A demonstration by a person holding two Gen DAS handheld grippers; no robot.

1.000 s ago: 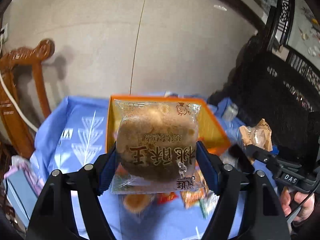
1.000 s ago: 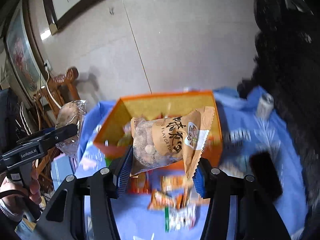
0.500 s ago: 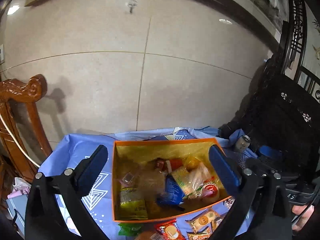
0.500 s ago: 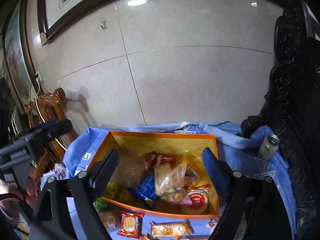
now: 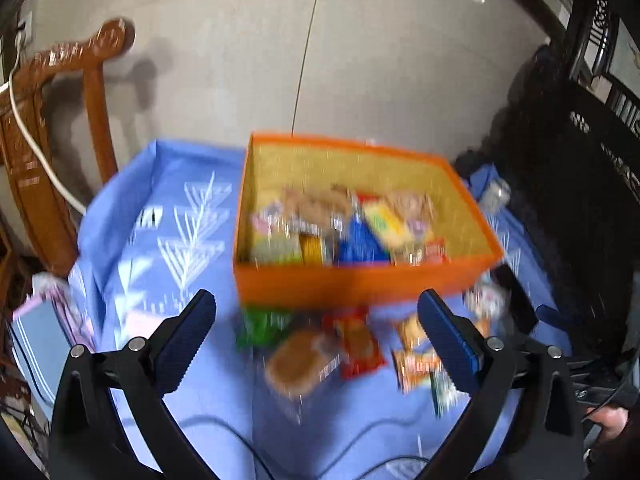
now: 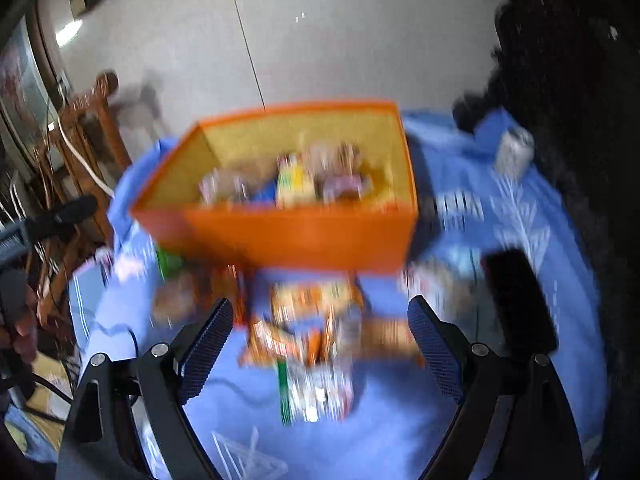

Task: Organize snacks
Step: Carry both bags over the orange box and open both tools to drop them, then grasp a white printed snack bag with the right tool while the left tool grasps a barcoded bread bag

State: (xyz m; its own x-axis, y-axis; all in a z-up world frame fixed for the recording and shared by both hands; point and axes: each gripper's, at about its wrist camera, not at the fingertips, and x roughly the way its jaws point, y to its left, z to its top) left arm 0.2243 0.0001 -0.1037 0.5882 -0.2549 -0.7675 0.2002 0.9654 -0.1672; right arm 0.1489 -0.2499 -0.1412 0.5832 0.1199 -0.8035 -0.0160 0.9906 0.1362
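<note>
Both my left fingers (image 5: 316,336) & right fingers (image 6: 320,344) spread apart, empty, over loose snack packets (image 6: 312,332) on counter (image 5: 168,240) just before the orange box (image 5: 360,280); risk: packets overlap, so I may pinch two or crush the biscuit (image 5: 298,362).

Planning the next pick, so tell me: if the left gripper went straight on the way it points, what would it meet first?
Probably the round brown pastry pack on the blue cloth, between the open left gripper fingers and short of the orange box. Blur makes depth uncertain.
</note>
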